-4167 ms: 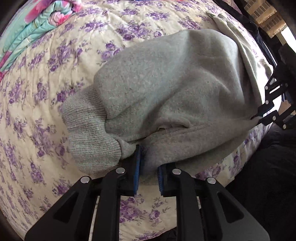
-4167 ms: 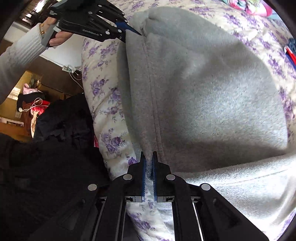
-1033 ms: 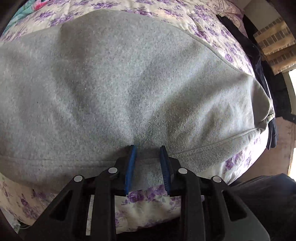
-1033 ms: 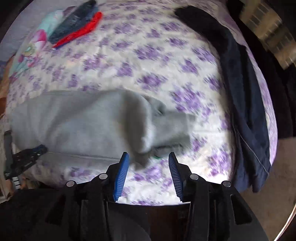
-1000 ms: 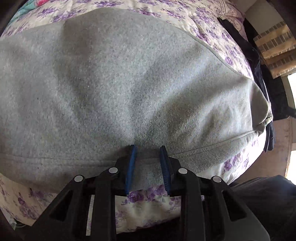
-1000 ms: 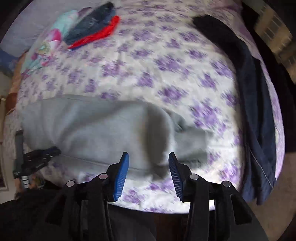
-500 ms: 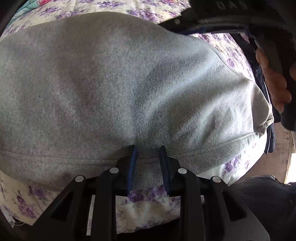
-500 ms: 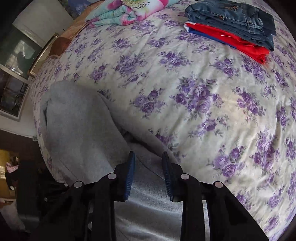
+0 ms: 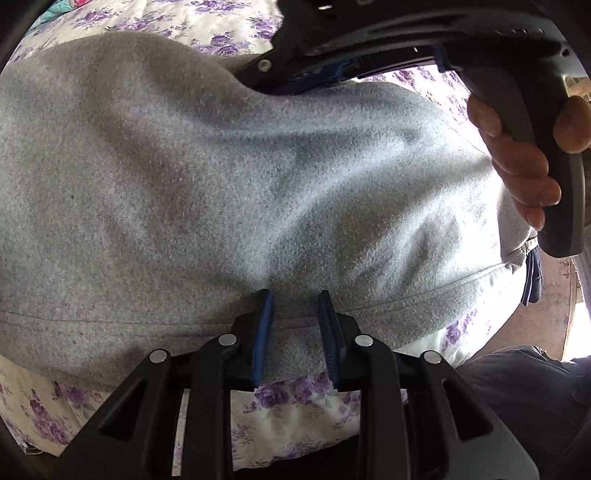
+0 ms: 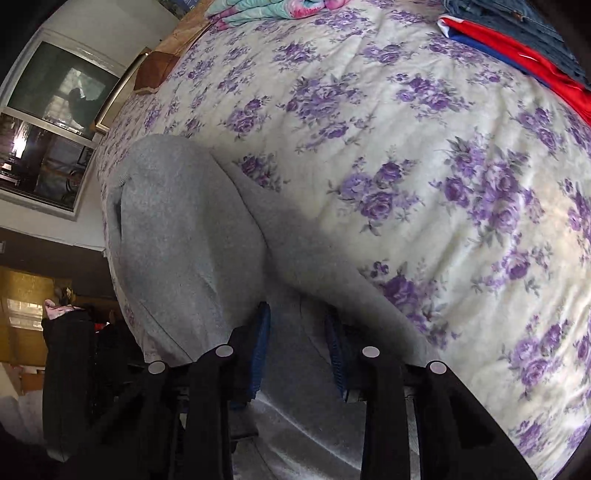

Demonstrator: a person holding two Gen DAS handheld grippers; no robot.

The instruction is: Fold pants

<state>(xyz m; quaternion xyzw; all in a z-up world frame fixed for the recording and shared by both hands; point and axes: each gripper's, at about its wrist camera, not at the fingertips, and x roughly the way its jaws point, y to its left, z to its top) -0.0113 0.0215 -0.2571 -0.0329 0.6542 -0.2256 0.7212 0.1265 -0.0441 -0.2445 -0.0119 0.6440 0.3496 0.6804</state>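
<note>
The grey sweatpants (image 9: 221, 184) lie folded on the floral bedspread (image 9: 295, 406) near its front edge. My left gripper (image 9: 295, 299) is open, its blue pads resting on the near seam of the pants. In the right wrist view the pants (image 10: 184, 240) bunch up at lower left. My right gripper (image 10: 297, 314) is open, its pads pressed down onto the grey fabric on either side of a fold. In the left wrist view the right gripper's body and the hand holding it (image 9: 517, 158) hang over the far right of the pants.
Folded red and denim clothes (image 10: 517, 44) lie at the far right of the bed. A colourful blanket (image 10: 266, 9) lies at the head. A window (image 10: 48, 122) and dark clutter (image 10: 66, 350) stand off the bed's left side.
My right gripper swung from above the bed down onto the pants and narrowed its opening. It now shows over the pants in the left wrist view. My left gripper stayed put.
</note>
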